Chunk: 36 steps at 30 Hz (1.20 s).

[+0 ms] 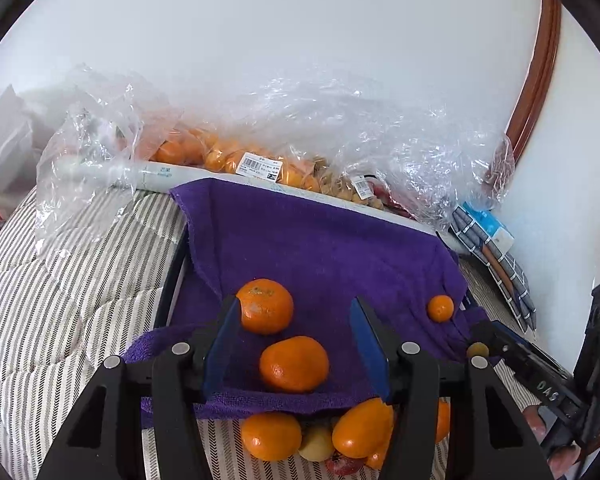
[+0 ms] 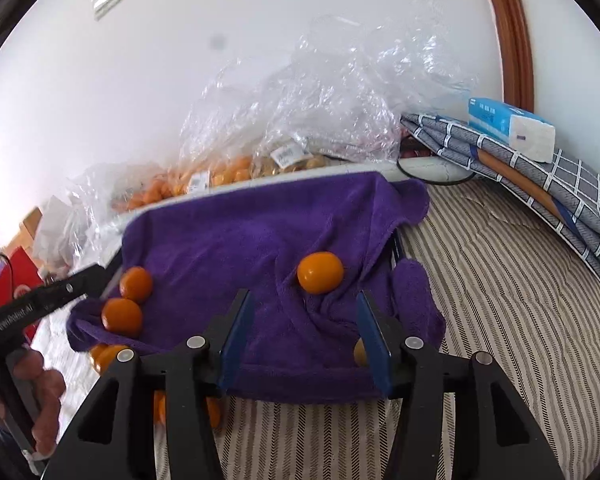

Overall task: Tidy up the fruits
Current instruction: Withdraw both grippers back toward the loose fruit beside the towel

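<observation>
Left wrist view: left tongs (image 1: 296, 346) are gaping open around a mandarin (image 1: 294, 364) lying on the purple towel (image 1: 320, 248), another mandarin (image 1: 265, 306) at 11 o'clock. Right tongs (image 2: 306, 338) are hanging open, empty, a kumquat (image 2: 320, 272) at 12 o'clock.

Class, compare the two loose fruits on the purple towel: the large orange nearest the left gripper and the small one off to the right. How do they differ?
The large orange is far bigger than the small orange fruit. The large one sits between the open left gripper fingers; the small one lies alone near the purple towel edge. Both are orange, roundish, and ungripped.
</observation>
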Each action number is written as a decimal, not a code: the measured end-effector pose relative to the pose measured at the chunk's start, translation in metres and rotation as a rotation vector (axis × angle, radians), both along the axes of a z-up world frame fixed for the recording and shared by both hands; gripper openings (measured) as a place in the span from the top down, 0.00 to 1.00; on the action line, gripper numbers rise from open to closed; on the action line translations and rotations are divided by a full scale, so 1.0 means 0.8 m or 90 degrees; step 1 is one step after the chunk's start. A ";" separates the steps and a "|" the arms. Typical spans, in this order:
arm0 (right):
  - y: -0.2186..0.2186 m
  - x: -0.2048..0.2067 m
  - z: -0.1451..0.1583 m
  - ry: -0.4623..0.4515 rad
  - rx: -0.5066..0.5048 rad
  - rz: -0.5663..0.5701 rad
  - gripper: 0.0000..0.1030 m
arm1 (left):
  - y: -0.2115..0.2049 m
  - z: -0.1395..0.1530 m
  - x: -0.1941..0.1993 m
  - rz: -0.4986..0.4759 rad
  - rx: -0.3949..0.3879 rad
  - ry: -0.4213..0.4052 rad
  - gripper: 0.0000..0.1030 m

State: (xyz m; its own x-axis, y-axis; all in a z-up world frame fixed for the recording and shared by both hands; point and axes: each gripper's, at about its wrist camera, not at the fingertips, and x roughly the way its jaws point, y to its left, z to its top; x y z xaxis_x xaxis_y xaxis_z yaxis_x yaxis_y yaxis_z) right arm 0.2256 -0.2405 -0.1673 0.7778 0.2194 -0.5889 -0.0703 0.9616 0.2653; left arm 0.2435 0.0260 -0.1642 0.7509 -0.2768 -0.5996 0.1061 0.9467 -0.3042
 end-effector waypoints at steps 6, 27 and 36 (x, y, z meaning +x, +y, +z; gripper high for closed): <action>-0.012 -0.007 0.013 -0.001 0.023 -0.022 0.49 | 0.009 -0.002 0.004 0.000 -0.035 0.021 0.49; 0.031 -0.075 0.013 0.040 -0.054 0.019 0.51 | 0.015 0.017 -0.010 -0.024 -0.055 -0.020 0.51; 0.055 -0.082 -0.005 0.061 -0.081 0.018 0.62 | 0.048 0.015 -0.052 -0.016 -0.040 -0.003 0.49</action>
State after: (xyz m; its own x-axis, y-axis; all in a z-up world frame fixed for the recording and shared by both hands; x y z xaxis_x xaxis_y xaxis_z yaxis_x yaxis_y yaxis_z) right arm 0.1603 -0.1964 -0.1711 0.7111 0.1595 -0.6847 -0.0787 0.9859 0.1480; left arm 0.2019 0.0642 -0.1518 0.7454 -0.3334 -0.5773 0.1316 0.9225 -0.3629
